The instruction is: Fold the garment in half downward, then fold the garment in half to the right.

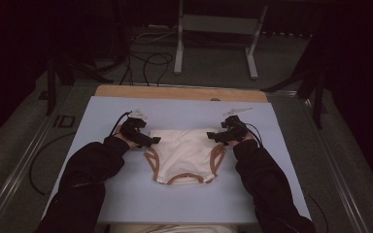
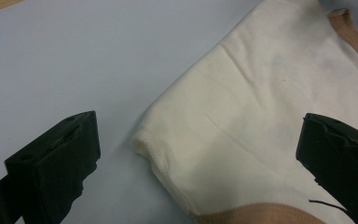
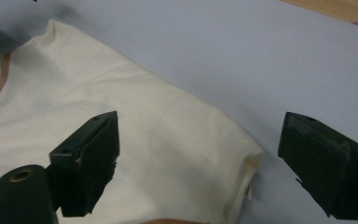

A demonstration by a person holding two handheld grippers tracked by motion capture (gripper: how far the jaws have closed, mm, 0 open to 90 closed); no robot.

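— Well, are the fingers gripping anything?

— No. The left gripper (image 2: pixel 198 154) has its jaws spread wide, one on each side of a corner of the cream garment (image 1: pixel 184 153), neither touching it. The right gripper (image 3: pixel 198 163) is released too, its jaws straddling the opposite corner.

— And where's the garment?

— Flat on the pale blue mat (image 1: pixel 126 204), between the two hands, tan trim toward the person. The wooden table edge (image 1: pixel 175 92) shows beyond the mat.

A pale blue sheet (image 1: pixel 126 199) covers the wooden worktop (image 1: pixel 175 92) (its far edge bare); beyond, black cables (image 1: pixel 148 60) cross the grey floor (image 1: pixel 213 73).
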